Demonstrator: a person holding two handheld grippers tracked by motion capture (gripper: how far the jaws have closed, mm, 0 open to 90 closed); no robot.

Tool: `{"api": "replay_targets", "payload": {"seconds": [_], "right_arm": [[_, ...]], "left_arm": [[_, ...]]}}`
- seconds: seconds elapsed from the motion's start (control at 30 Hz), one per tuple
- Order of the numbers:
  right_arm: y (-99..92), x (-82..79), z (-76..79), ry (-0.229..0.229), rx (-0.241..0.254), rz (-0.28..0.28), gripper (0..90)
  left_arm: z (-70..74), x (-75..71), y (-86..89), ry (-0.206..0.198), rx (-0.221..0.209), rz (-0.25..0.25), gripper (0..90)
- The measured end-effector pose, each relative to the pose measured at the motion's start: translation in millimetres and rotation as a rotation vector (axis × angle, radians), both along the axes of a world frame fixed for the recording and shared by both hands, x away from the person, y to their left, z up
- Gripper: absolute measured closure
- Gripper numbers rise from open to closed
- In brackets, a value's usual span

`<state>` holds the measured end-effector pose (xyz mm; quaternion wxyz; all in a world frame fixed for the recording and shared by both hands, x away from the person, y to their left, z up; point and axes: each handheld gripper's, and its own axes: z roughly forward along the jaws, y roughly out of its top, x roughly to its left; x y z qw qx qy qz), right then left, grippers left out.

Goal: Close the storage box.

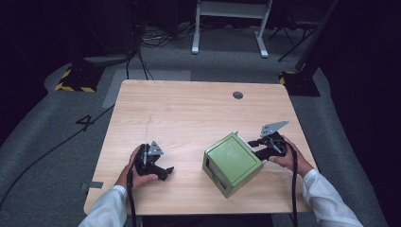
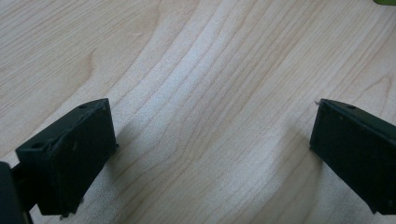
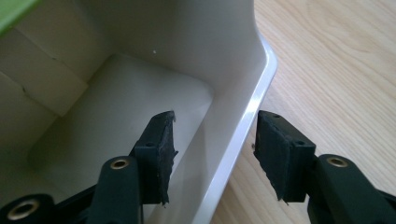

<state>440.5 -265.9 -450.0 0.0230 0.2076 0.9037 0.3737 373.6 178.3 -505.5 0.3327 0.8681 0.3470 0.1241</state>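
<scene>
Grey carpet surrounds my pale wood worktop (image 1: 189, 113), with cables trailing across the floor, yellow-and-black striped bases at the far corners and a white frame standing beyond. On the worktop's near right part sits a green box (image 1: 231, 163), tipped on its side with its open mouth turned toward my right hand; its inside is off-white.

My right gripper (image 1: 265, 146) is at that opening. From the right gripper view I see its fingers (image 3: 159, 154) spread on either side of the box's white wall (image 3: 243, 135): one finger is inside the box, the other outside over the wood. Gaps show on both sides of the rim, so they straddle it without pinching. My right hand (image 1: 286, 158) holds the tool from the worktop's right edge.

My left gripper (image 1: 158, 170) is low over the near left part of the worktop, well apart from the box, with my left hand (image 1: 135, 172) wrapped round it. In the left gripper view its fingers (image 2: 70, 154) are spread wide with bare wood grain between them, and a sliver of green shows at the top right corner.
</scene>
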Motion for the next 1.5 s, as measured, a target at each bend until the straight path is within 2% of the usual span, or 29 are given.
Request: {"api": "replay_targets", "payload": {"seconds": [0.3, 0.5, 0.73, 0.9, 0.97, 1.1, 1.2, 1.5], "right_arm": [[10.6, -1.3, -3.8, 0.01, -0.024, 0.058, 47.6], [11.8, -2.2, -4.6, 0.007, -0.031, 0.059, 46.1], [10.8, -3.4, -1.1, -0.021, -0.028, 0.058, 44.5], [1.6, -3.8, 6.0, -0.055, -0.023, 0.023, 40.1], [-2.3, -3.9, 9.0, -0.08, -0.038, -0.002, 39.4], [-8.3, -5.5, 14.9, -0.118, -0.045, -0.031, 33.0], [-11.8, -8.2, 20.0, -0.153, -0.044, -0.052, 32.3], [-25.6, -14.0, 29.5, -0.205, -0.048, -0.115, 25.5]], "left_arm": [[0.0, 0.0, 0.0, 0.0, 0.0, 0.0, 0.4], [0.0, 0.0, 0.0, 0.001, 0.0, 0.0, 0.4], [0.0, 0.0, 0.0, 0.0, 0.0, 0.0, 0.4], [0.0, 0.0, 0.0, 0.0, 0.0, 0.0, 0.4], [0.0, 0.0, 0.0, 0.0, 0.0, 0.0, 0.4], [0.0, 0.0, 0.0, 0.0, 0.0, 0.0, 0.4], [0.0, 0.0, 0.0, 0.0, 0.0, 0.0, 0.4], [0.0, 0.0, 0.0, 0.0, 0.0, 0.0, 0.4]]}}
